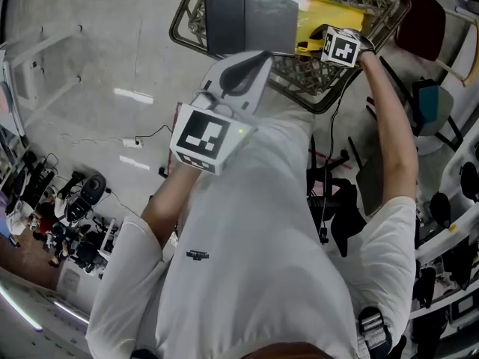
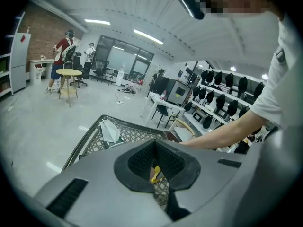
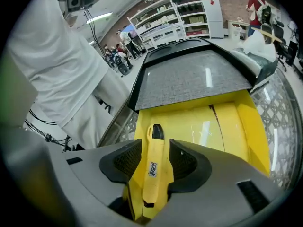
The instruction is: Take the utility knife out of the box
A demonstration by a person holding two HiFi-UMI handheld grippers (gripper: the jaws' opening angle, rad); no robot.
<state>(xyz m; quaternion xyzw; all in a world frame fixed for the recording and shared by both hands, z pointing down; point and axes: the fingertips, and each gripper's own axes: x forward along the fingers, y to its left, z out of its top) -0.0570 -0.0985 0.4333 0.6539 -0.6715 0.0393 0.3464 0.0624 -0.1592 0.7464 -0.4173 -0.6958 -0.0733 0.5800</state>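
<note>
The yellow utility knife (image 3: 154,167) lies in an open yellow box (image 3: 213,126) whose grey lid (image 3: 189,77) is folded back. The box (image 1: 329,13) and its lid (image 1: 251,21) sit in a wire basket (image 1: 179,21). My right gripper (image 3: 156,150) points down into the box, open, with the knife lying lengthwise between its pads. In the head view that right gripper (image 1: 318,43) is at the box's near edge. My left gripper (image 1: 263,57) hovers over the basket's near rim, shut and holding nothing; in its own view the left gripper (image 2: 154,145) looks across the basket (image 2: 90,134).
Crumpled white paper (image 2: 110,130) lies in the basket's far end. Dark chairs (image 1: 426,21) stand right of the basket, and cables (image 1: 135,142) trail on the floor to the left. People stand by a round table (image 2: 68,72) far off.
</note>
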